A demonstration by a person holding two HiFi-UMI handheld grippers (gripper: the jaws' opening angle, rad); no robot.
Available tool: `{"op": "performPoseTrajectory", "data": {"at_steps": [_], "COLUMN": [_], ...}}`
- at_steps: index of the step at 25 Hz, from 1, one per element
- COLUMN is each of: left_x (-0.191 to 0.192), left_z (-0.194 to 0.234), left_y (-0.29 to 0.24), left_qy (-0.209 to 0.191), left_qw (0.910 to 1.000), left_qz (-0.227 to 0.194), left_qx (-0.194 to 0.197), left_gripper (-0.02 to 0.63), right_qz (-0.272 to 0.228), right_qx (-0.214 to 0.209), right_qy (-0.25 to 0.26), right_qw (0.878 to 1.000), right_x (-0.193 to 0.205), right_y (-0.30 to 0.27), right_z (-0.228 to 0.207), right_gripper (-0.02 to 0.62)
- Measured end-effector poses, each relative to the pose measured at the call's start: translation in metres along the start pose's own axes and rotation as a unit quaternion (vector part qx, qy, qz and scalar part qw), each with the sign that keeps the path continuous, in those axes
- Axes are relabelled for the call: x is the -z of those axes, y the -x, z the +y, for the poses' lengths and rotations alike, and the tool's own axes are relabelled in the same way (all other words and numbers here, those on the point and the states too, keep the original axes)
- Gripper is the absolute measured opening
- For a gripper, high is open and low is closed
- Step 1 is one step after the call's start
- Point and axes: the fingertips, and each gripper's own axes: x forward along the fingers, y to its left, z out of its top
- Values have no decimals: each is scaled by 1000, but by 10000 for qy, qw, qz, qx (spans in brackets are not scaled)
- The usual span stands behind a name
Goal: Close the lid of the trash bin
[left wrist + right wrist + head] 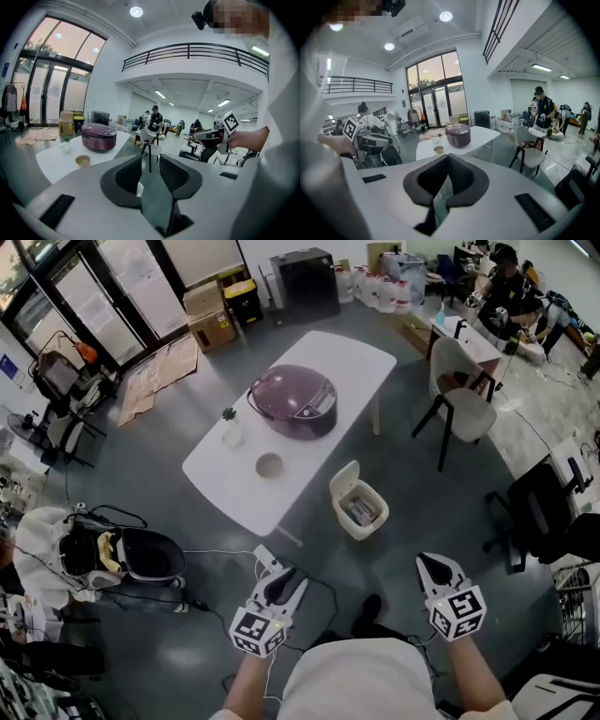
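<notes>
The left hand-held gripper [279,568] is held low in front of the person, over the grey floor [422,512]. Its jaws stand partly apart with nothing gripped; through the gap its own view shows only floor and a distant chair leg. The right hand-held gripper [436,563] is held at about the same level on the other side, and its jaw tips meet at the far end, closed on nothing. Both point away from the person toward the trash bin [366,531], which stands on the floor ahead, roughly between the two and well apart from each. The bin is small and cream-white, just beside the near end of the white worktop [361,357]. Its lid [345,476] is still up, tilted back on the side facing the worktop, so the inside is open to view. Something pale lies inside, too small to make out. On the worktop sit a dark purple cooker [293,399] with its cover down, a small bowl [269,465] nearer the bin, and a little white cup [232,434] holding a dark sprig. A white chair [461,409] with dark legs stands to the right of the worktop.
</notes>
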Motion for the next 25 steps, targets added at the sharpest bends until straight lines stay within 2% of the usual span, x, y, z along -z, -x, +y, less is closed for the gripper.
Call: {"op": "performPoseTrajectory", "data": {"at_steps": [6,15,20,25], "left_x": [-13,-23,-28,-37], "left_z": [5,15,32,65], "left_y": [-37,-73,-93,-121], "left_qy": [38,126,83,-155], "left_qw": [9997,9994,9994,9991], "left_qz": [40,161,280,385], "left_qx": [-227,-278,-165,27], "left_gripper": [137,140,140,140], "right_qz": [63,204,288,366], "right_qx": [-236,-458,-350,-103], "right_qy": [-16,-63,-185,-347], "right_qw": [9997,9987,9988,9987], "right_x": [-6,-9,-10,-11], "right_y": [-29,-62,-82,-112], "right_z": [-37,-57,-65,-76], "right_gripper": [12,12,12,12]}}
